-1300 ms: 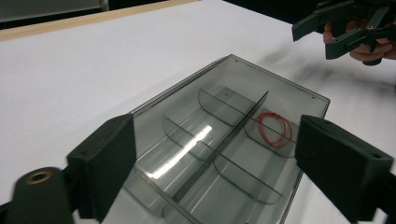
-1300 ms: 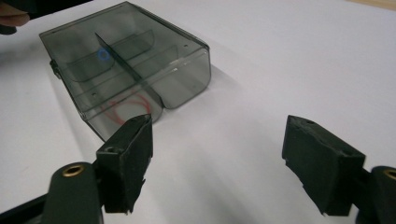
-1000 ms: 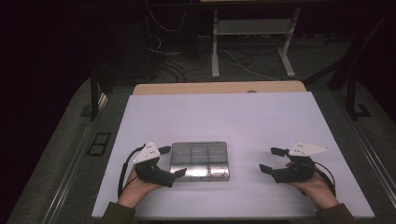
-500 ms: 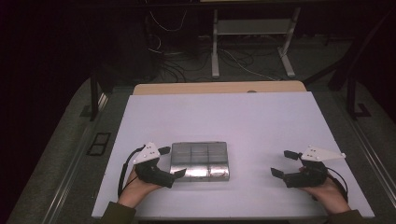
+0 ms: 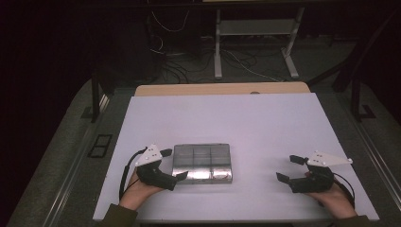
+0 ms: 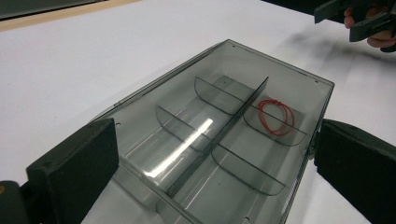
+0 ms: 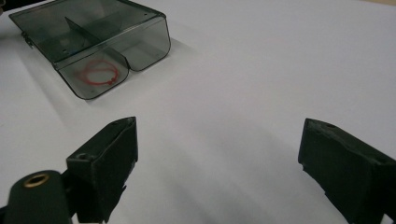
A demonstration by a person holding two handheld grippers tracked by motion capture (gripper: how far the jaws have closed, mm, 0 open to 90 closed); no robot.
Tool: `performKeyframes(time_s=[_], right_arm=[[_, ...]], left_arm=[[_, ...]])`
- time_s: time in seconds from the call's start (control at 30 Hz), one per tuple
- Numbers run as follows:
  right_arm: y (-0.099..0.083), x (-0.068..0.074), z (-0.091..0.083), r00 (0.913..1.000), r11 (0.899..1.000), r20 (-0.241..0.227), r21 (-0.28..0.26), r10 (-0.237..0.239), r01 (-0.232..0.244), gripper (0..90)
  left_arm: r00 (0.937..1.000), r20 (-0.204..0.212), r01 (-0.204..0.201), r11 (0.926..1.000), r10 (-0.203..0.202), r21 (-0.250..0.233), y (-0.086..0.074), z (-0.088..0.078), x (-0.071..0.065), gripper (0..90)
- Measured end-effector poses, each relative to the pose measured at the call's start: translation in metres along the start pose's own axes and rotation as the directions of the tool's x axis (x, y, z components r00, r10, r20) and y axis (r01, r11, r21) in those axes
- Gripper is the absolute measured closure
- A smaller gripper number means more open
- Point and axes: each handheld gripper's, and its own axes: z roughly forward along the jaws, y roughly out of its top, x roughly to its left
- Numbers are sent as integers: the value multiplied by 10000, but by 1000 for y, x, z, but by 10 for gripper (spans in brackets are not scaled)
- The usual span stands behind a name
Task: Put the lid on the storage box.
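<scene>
Both tongs stood open as we worked at the table: our left gripper point(image 5: 173, 164) straddled the near-left end of the clear compartment box point(image 5: 202, 163) at lower centre of the high view, its jaws bracketing the box's corners without visibly pressing, while our right gripper point(image 5: 287, 169) hung empty at lower right, well apart from the box. A red rubber band point(image 6: 276, 116) lay loose in one end compartment on the side toward the right gripper.

We judged the risks plain. A squeeze from the left jaws on so smooth and light a box could have skidded or tipped it on the white tabletop point(image 5: 227, 118). The thin band, seen through tinted plastic, could have slipped a pinch.

Against the frame a second before, our right gripper had drifted toward the lower right corner, away from the box, its jaws still wide; the left and the box had kept their place.
</scene>
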Motion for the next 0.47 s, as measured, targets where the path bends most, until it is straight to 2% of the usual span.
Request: performKeyframes(time_s=[0.47], right_arm=[[-1, 0, 0, 10000, 10000, 2, 28, 14, -14, 117]], left_arm=[[10000, 58, 1, 10000, -1, 3, 0, 1, 0, 0]])
